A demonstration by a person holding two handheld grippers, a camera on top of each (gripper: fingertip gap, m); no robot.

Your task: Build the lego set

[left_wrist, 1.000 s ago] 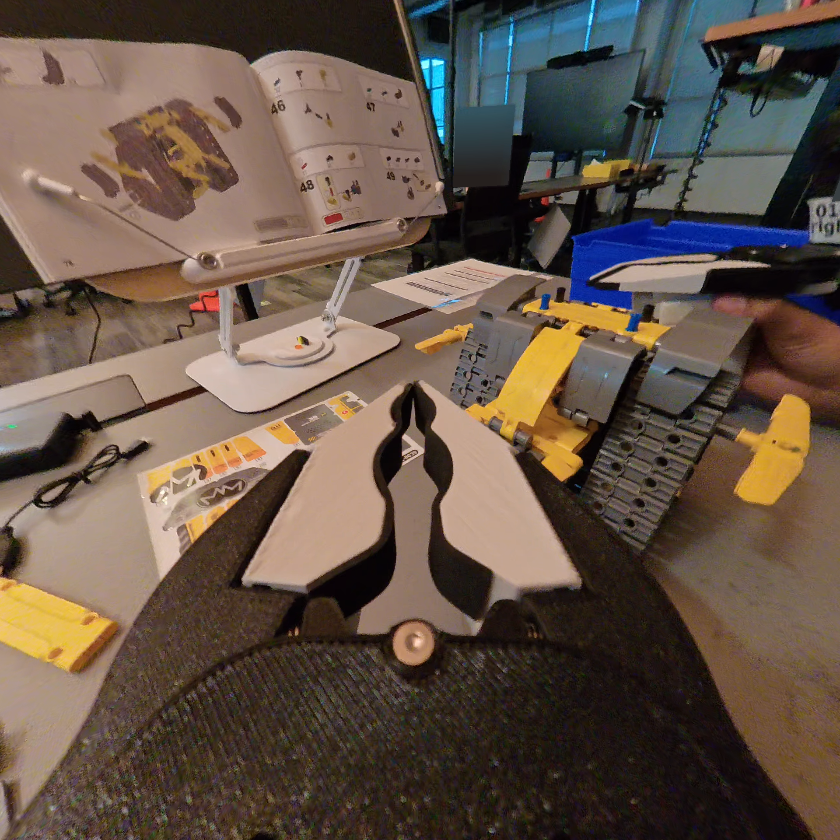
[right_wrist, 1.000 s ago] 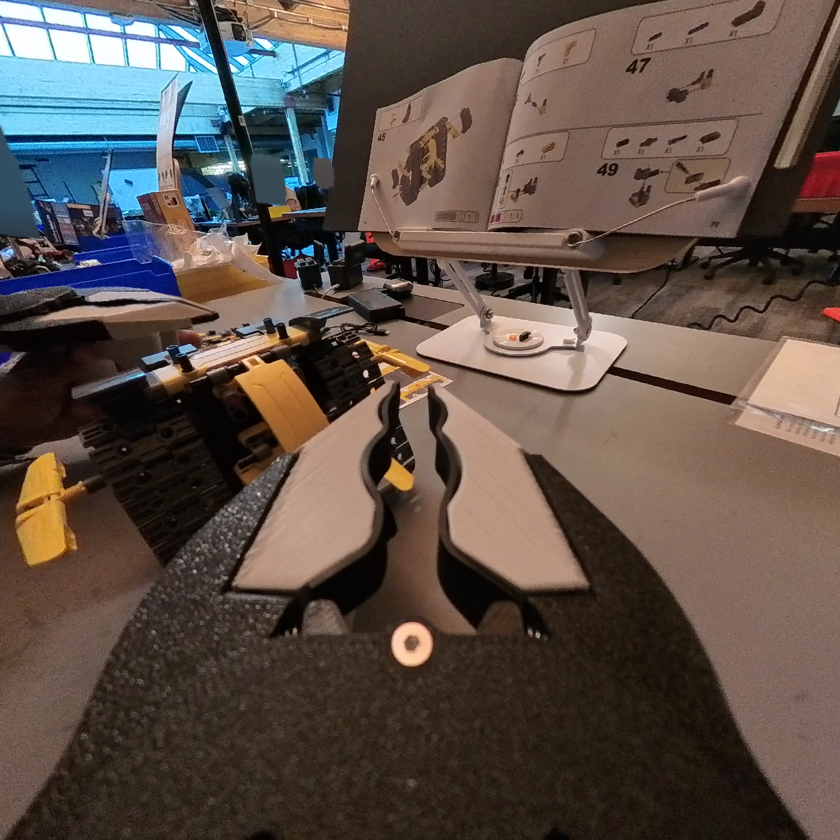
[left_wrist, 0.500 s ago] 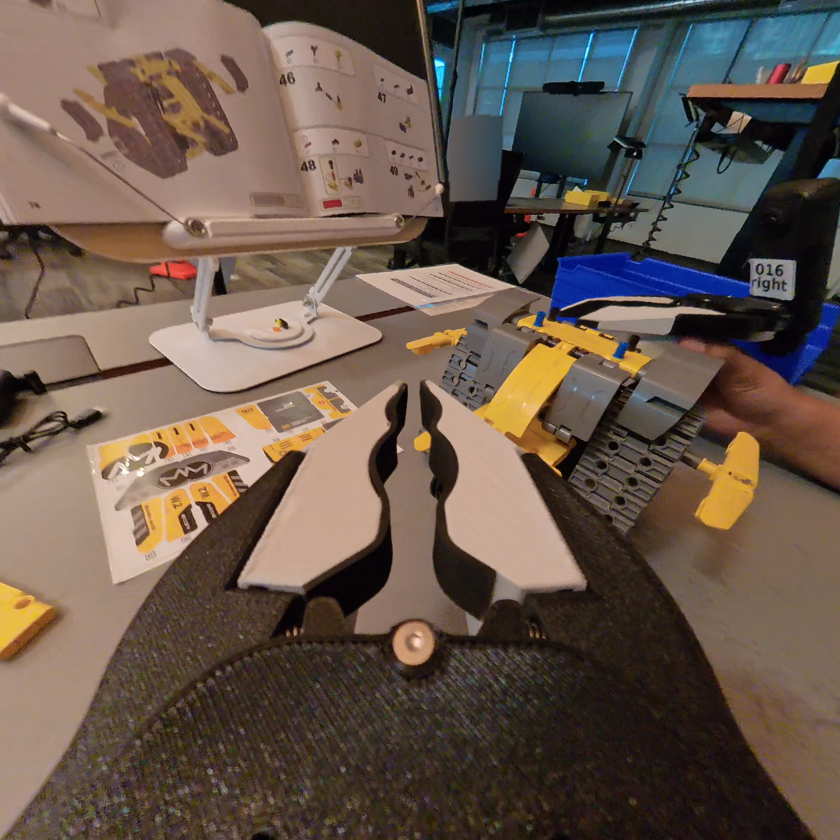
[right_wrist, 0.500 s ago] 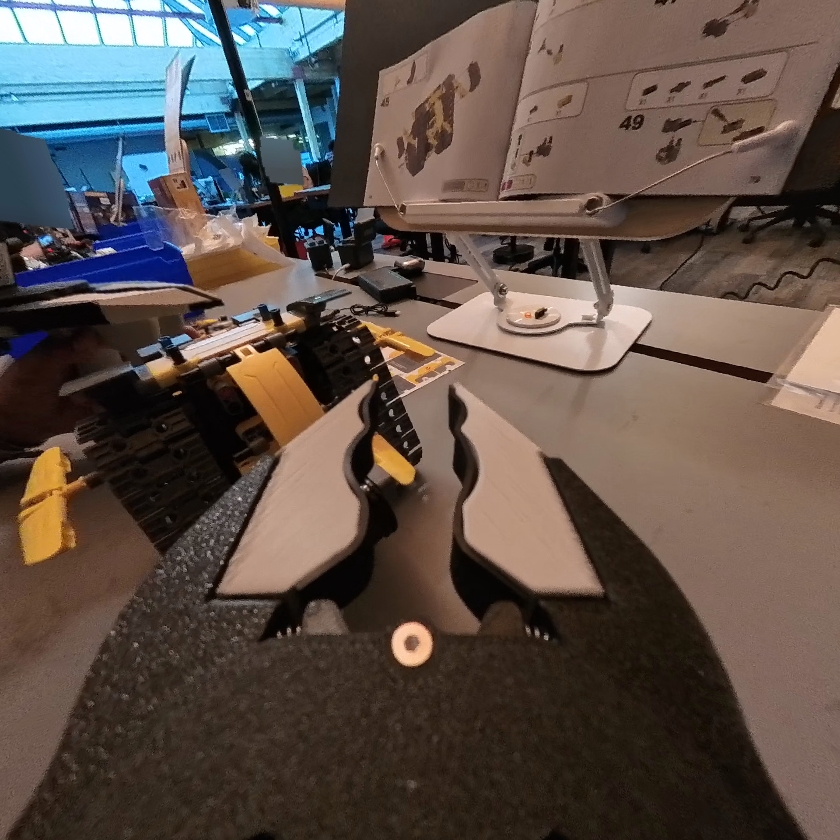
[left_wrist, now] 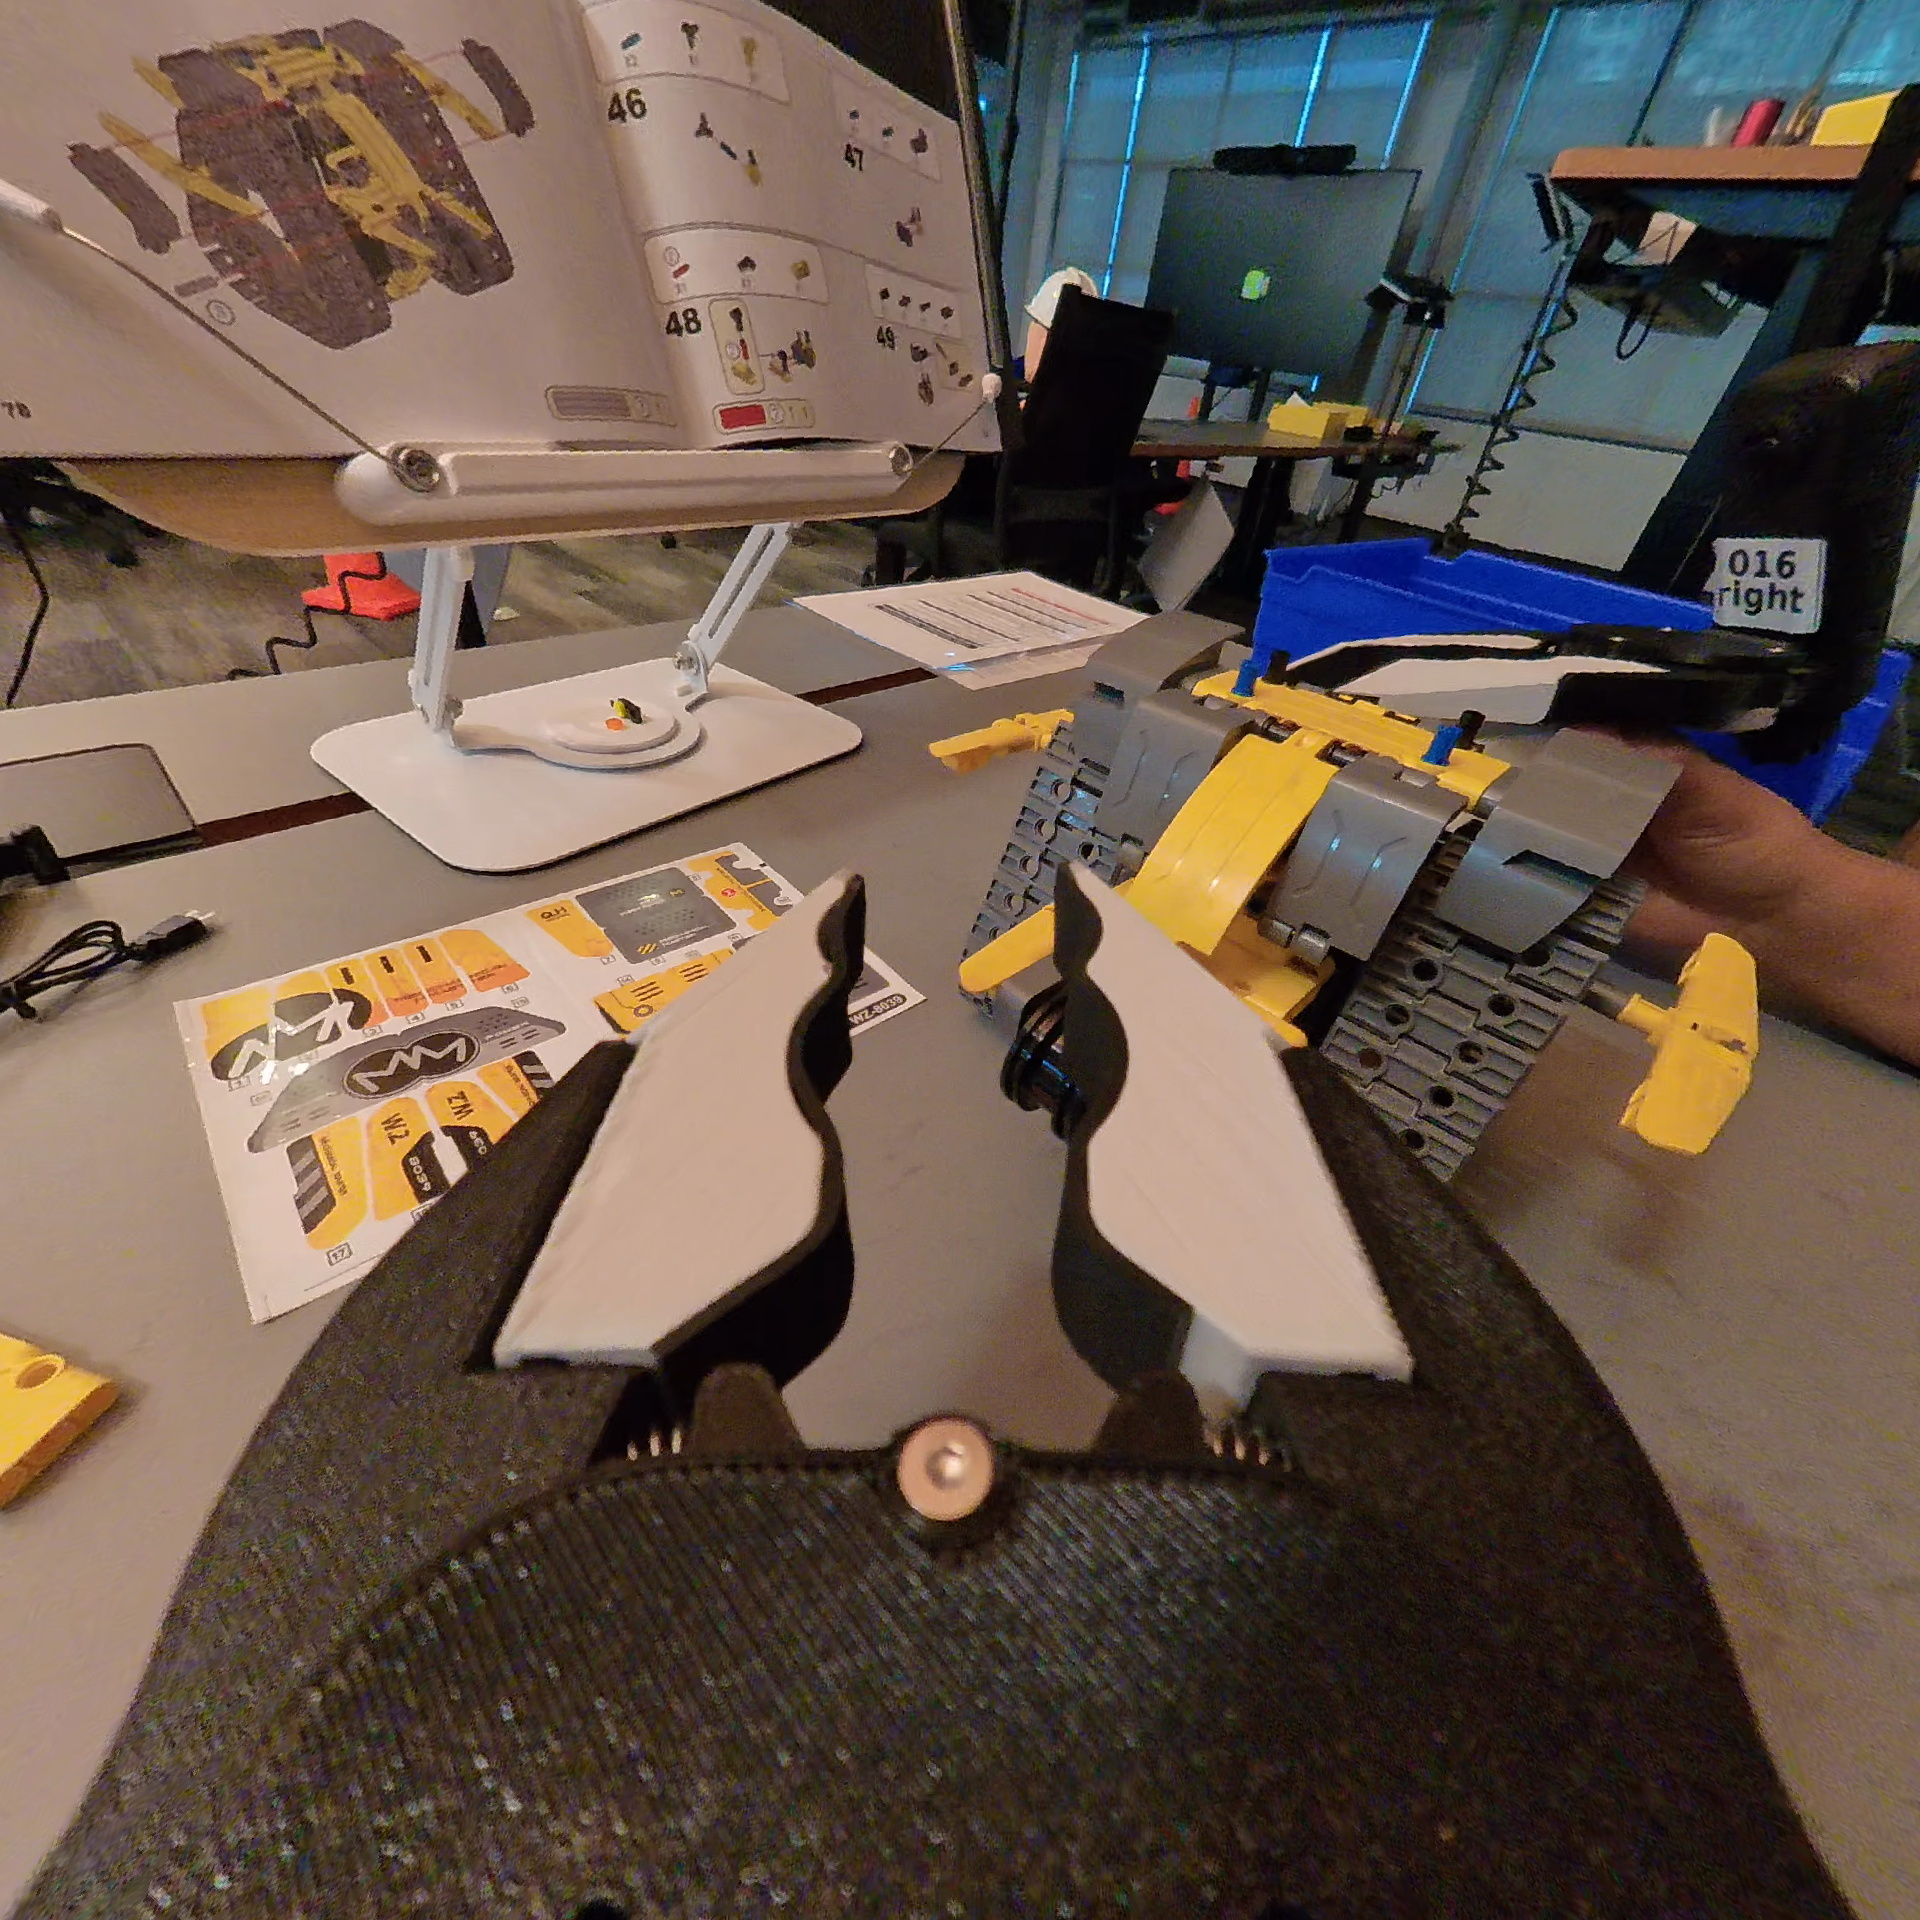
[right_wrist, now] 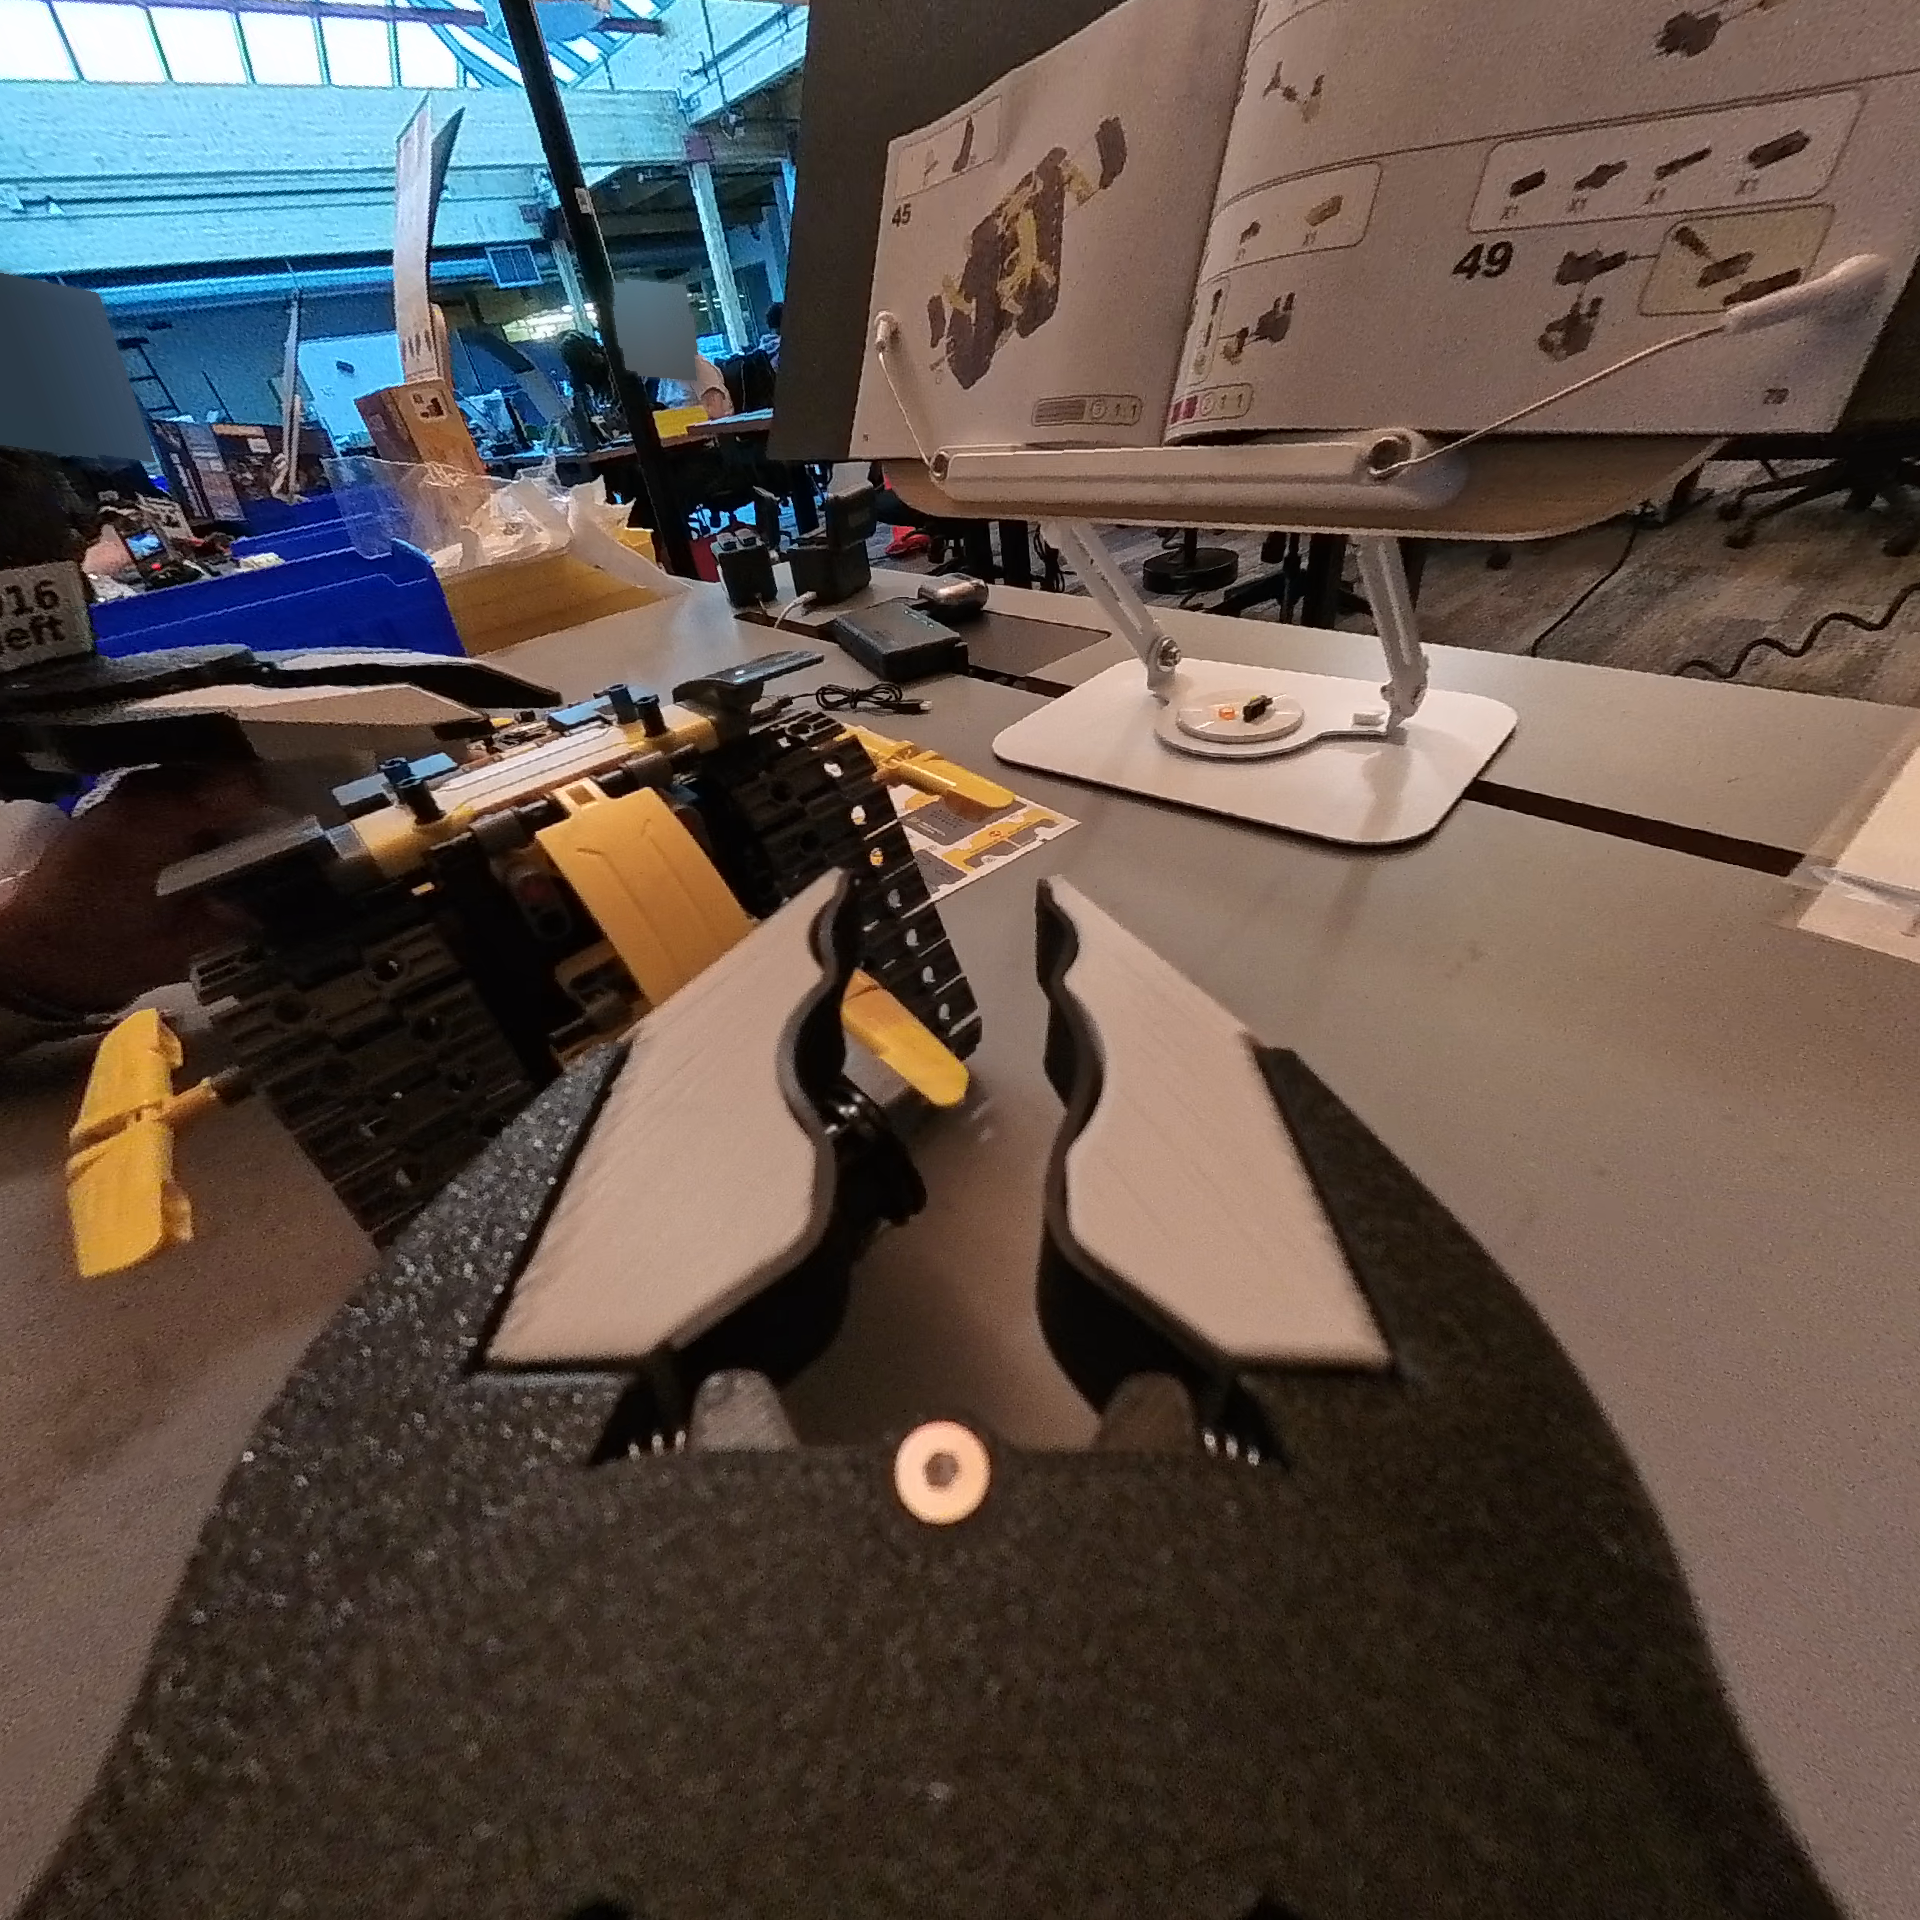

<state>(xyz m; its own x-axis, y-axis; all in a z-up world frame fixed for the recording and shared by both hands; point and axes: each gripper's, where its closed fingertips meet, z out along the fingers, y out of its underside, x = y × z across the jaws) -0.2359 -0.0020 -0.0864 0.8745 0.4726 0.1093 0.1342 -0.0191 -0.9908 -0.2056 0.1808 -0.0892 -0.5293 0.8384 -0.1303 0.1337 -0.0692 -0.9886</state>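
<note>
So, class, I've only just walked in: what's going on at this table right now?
A person holds a two-finger gripper in each hand beside a yellow and grey tracked brick vehicle on a grey table. The left gripper and the right gripper are both open and hold nothing, each close to the model's end. An instruction booklet lies open on a white stand, with a sticker sheet flat below it.

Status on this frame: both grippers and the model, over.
Left gripper open, empty. Right gripper open, empty. Both at the tracked brick vehicle on the grey table. Sticker sheet lies left.
</note>
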